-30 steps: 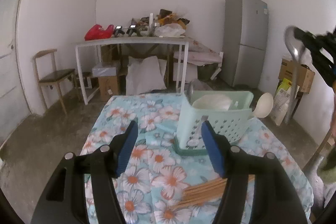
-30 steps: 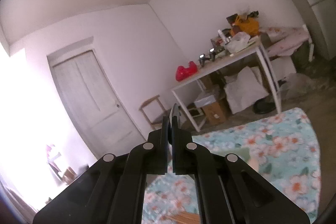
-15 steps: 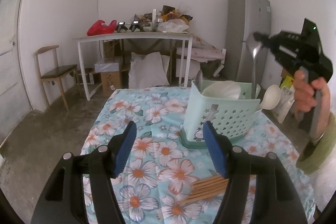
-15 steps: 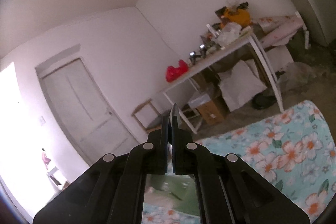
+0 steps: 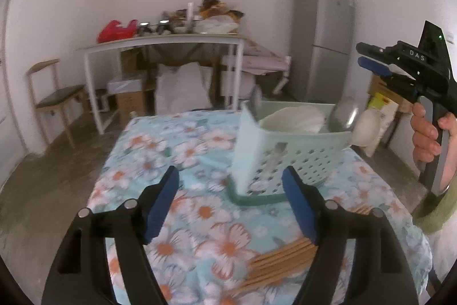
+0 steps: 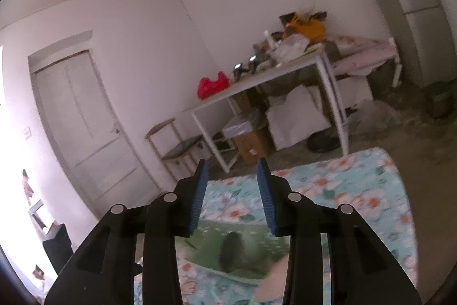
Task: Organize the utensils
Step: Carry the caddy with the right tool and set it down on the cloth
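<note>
A pale green perforated basket [image 5: 297, 150] stands on the floral tablecloth [image 5: 200, 207]. It holds a metal spoon [image 5: 344, 113], a white ladle [image 5: 367, 127] and other white utensils. A bundle of wooden chopsticks [image 5: 280, 262] lies on the cloth in front of it. My left gripper [image 5: 230, 190] is open and empty, low over the cloth before the basket. My right gripper [image 6: 232, 185] is open and empty above the basket [image 6: 237, 247]; it also shows in the left wrist view [image 5: 371, 59], held by a hand.
A white table [image 5: 160, 42] piled with clutter, a wooden chair [image 5: 51, 96], boxes and a grey fridge [image 5: 322, 42] stand behind the table. A door [image 6: 82, 127] is at the left.
My right gripper has opened and let go of the metal spoon, which now rests in the basket. My left gripper stays open and shifted slightly.
</note>
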